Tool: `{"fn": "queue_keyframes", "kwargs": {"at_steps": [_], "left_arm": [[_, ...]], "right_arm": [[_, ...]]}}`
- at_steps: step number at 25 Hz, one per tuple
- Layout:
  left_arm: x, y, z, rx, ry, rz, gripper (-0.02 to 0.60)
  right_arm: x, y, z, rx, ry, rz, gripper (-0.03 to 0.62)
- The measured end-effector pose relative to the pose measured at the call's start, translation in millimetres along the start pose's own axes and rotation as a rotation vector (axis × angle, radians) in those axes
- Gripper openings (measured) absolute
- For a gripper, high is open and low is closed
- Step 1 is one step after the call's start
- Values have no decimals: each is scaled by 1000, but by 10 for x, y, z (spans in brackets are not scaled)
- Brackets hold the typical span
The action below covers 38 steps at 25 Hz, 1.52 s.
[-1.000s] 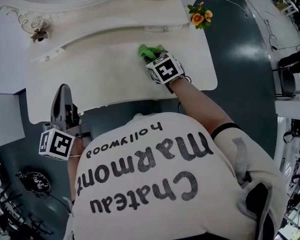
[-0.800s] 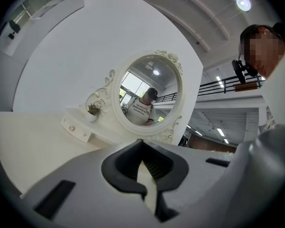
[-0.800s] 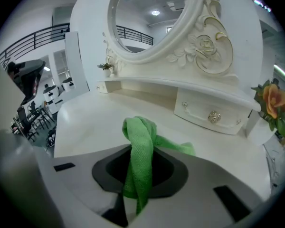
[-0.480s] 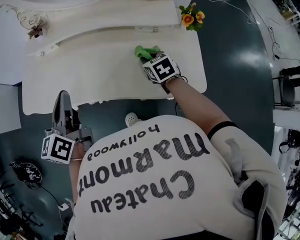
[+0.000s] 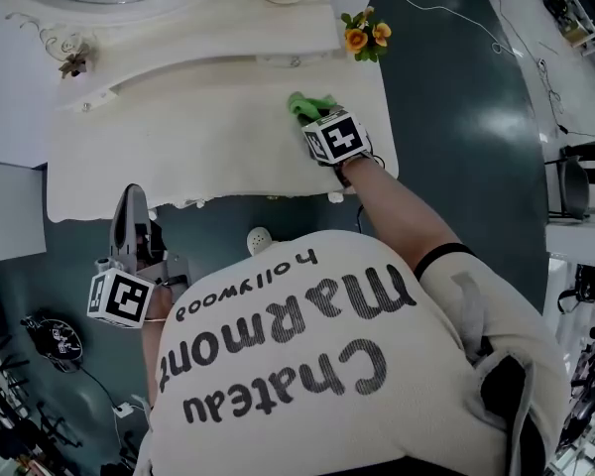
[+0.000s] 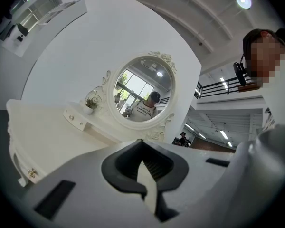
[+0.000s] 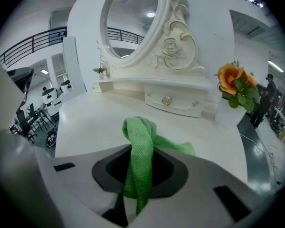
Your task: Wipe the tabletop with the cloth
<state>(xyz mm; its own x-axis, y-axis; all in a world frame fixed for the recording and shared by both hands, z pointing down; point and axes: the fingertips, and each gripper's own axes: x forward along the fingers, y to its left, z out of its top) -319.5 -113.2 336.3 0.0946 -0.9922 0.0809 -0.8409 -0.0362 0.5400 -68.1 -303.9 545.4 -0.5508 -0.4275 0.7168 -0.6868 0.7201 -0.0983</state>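
Green microfibre cloth (image 7: 140, 165) is pinched in the right gripper (image 7: 141, 152), whose two grey jaws are clenched on it. It runs as a twisted band up through the dark hollow between them. Above the jaws it bunches into a loop, and a loose fold spreads out to the right, down towards the surface.

In the head view the person's right hand (image 5: 355, 165) holds this gripper low over the right part of the cream-white dressing-table tabletop (image 5: 198, 137), not far from the right end. The cloth shows there as a small green bundle just beyond the gripper's marker cube.

The left gripper (image 6: 143, 148) holds nothing. Its jaws are drawn together, with only a thin pale slit between them. The head view shows it held off the table, in front of the scalloped front edge and over the dark teal floor (image 5: 446, 117), jaws pointing towards the table.

Beyond the cloth, at the back of the tabletop, runs a low white raised shelf with small knobbed drawers (image 7: 173, 101). A spray of orange artificial flowers with green leaves (image 7: 235, 87) stands at its right end, and a small brownish sprig (image 5: 74, 64) at the left end. Behind the shelf rises an oval mirror in a carved white frame (image 7: 128, 18).
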Motion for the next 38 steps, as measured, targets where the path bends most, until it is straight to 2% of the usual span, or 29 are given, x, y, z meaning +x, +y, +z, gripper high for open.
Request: {"fn": "queue_keyframes", "kwargs": {"at_steps": [13,23,38], "left_arm": [[-94,-258,-125,-10,-10,-9,6],[-203,-319,-171,-14,-20,3,6],[-204,-384,-380,-35,17,-2,6]], "right_arm": [[-355,-522,-224,85,-24,-76,81],[-510,-738,-371,90,-29,-107,81],[-649,-904,-498,86,-39,-150,81]]}}
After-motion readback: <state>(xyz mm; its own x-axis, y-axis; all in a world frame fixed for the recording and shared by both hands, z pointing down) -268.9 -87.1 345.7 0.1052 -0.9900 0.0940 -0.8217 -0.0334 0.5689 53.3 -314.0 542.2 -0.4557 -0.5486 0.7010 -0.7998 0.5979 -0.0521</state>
